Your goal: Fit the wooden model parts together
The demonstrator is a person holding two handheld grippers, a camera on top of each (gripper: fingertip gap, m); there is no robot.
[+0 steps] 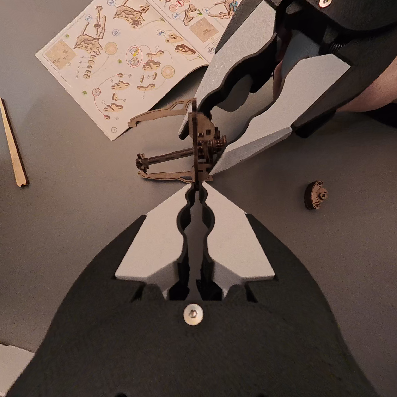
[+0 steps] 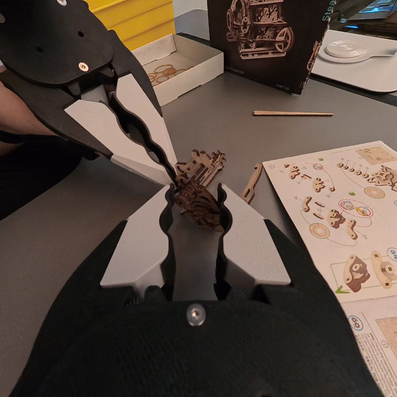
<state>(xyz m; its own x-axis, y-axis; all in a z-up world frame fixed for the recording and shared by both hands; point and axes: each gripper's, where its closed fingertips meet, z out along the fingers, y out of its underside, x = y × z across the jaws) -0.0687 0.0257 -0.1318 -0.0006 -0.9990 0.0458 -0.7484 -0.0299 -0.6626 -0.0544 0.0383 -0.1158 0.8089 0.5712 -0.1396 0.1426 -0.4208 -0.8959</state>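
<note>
A partly built wooden model (image 1: 199, 148) stands on the grey table (image 1: 86, 214). It has an upright plate, a stack of small gears, an axle ending in a toothed wheel, and two flat side arms. My left gripper (image 1: 196, 188) is shut on the lower edge of the upright plate. It also shows at upper left in the right wrist view (image 2: 173, 180). My right gripper (image 2: 195, 190) comes in from the other side. Its jaws stand fairly wide apart, with the gear stack and plate (image 2: 196, 208) between them touching both fingers. It shows at upper right in the left wrist view (image 1: 199, 150).
A small loose wooden part (image 1: 315, 194) lies to the right. A wooden stick (image 2: 292, 113) and an open instruction booklet (image 2: 333, 214) lie on the table. Behind are a white tray of rubber bands (image 2: 193, 64), the dark kit box (image 2: 268, 43) and a yellow bin (image 2: 139, 21).
</note>
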